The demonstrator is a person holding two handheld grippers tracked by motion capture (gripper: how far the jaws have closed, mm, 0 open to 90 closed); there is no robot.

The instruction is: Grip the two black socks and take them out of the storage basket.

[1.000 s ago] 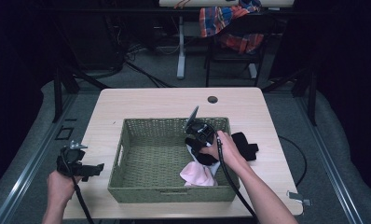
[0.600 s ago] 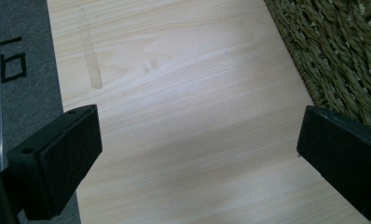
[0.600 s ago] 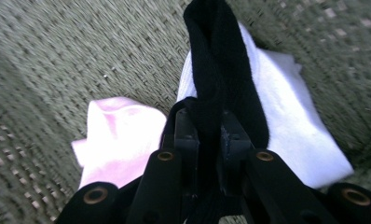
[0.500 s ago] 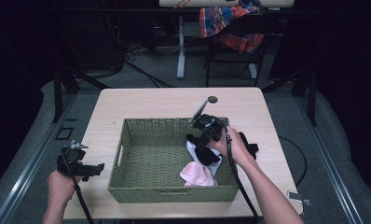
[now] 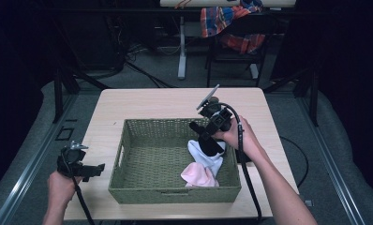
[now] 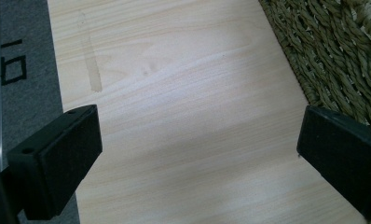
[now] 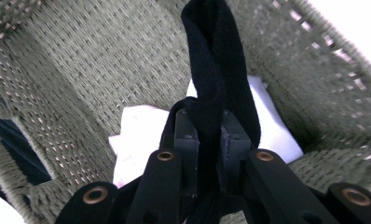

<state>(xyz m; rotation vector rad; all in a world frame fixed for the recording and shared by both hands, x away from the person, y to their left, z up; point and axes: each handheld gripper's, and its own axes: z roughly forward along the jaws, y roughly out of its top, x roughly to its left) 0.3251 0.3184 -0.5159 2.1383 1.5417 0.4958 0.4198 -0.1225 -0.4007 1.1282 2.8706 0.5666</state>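
Two cloths (image 5: pixel 201 166) in basket (image 5: pixel 128 140); right claw (image 7: pixel 207 140) clamps black sock (image 7: pixel 216 70).

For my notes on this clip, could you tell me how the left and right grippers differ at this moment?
The left gripper is open and empty; the right gripper is shut on a black sock. The left gripper hangs over bare wooden table beside the wicker basket; the right gripper is over the basket. Both are hand-held.
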